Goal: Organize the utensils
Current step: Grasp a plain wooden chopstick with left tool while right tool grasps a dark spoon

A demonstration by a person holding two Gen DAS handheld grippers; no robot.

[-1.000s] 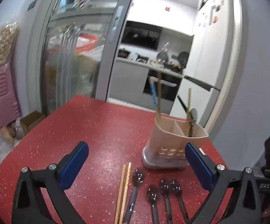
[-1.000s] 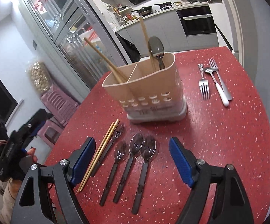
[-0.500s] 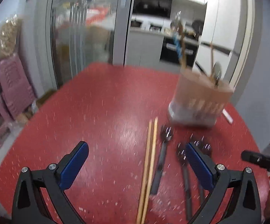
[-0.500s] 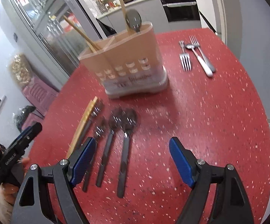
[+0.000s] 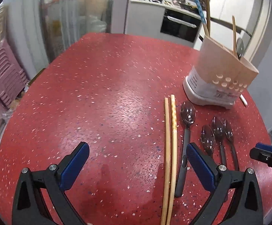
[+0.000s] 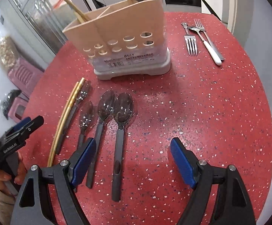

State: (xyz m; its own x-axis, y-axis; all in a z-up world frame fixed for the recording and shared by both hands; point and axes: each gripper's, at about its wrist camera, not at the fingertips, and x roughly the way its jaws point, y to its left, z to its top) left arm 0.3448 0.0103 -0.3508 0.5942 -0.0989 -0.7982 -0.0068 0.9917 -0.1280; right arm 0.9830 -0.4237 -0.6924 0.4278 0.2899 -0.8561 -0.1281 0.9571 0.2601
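The left gripper (image 5: 137,166) is hanging spread and empty, the chopsticks (image 5: 170,150) lying between its pads near the right one. The right gripper (image 6: 132,161) is gaping empty over the dark spoons (image 6: 120,131), with the holder (image 6: 124,43) standing beyond them.

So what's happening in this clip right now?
A person holds a tool in each hand over a red table, sorting utensils into a beige holder. The holder already has chopsticks and a spoon in it. On the table lie a pair of chopsticks, four dark spoons, and, off to the side, forks. The left tool is open above the chopsticks; the right tool is open above the spoons. Neither is gripping anything yet.
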